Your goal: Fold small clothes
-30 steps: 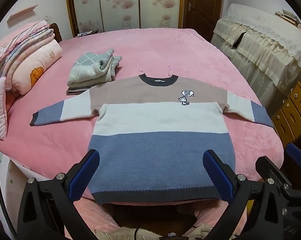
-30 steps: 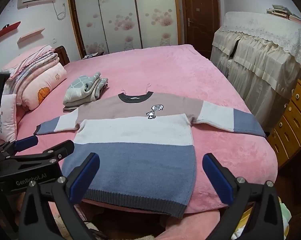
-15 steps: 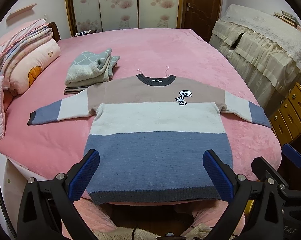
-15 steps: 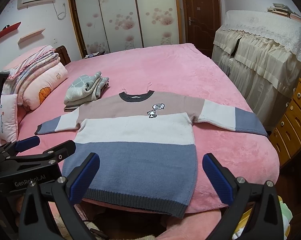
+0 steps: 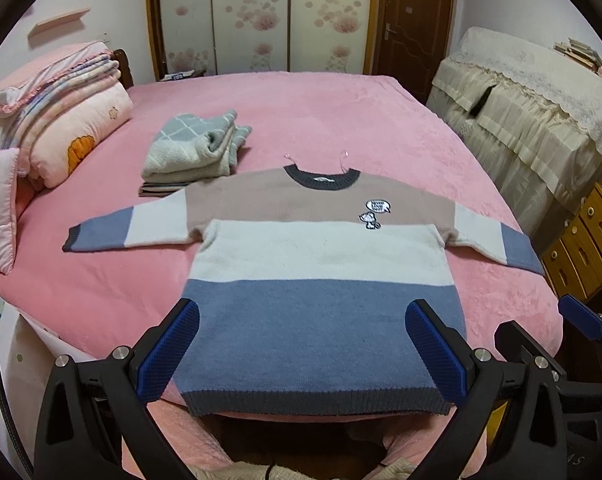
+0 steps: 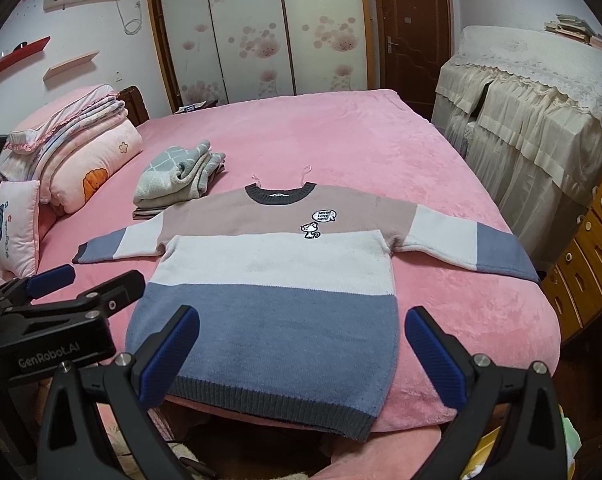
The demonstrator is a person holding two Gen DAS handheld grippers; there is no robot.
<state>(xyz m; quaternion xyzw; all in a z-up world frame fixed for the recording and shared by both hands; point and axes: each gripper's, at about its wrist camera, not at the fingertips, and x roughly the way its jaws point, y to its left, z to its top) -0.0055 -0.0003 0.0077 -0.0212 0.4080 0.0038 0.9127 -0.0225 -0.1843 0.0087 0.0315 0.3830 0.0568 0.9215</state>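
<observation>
— Blue pads on both tools, and nothing between them: the left gripper [image 5: 303,344] hangs with its jaws spread wide, and the right gripper [image 6: 303,350] does the same just beside it.

— And the sweater [image 5: 321,280]?

— Lying flat and face up on the pink bed [image 5: 341,120], at its near edge. The dark ribbed hem [image 6: 269,404] runs along that edge and looks to overhang it slightly; the collar [image 5: 321,178] points toward the far side. Both sleeves are spread out, the left sleeve [image 5: 129,226] toward the pillow side, the right sleeve [image 6: 469,242] reaching the bed's right edge.

— How would it handle?

— I'd judge it a soft, fairly thick knit: light, limp, no stiffness of its own. It should drape and sag wherever it isn't held, and cling a little to the plush cover.

— Where to grip, then?

— Probably at a cuff or a shoulder seam, pinching both layers, so a sleeve folds across the body. The ribbed hem corners would also give the pads something firm.

— Anything nearby?

— A pile of folded clothes [image 5: 193,152] sits just beyond the left shoulder, close enough to snag.
</observation>
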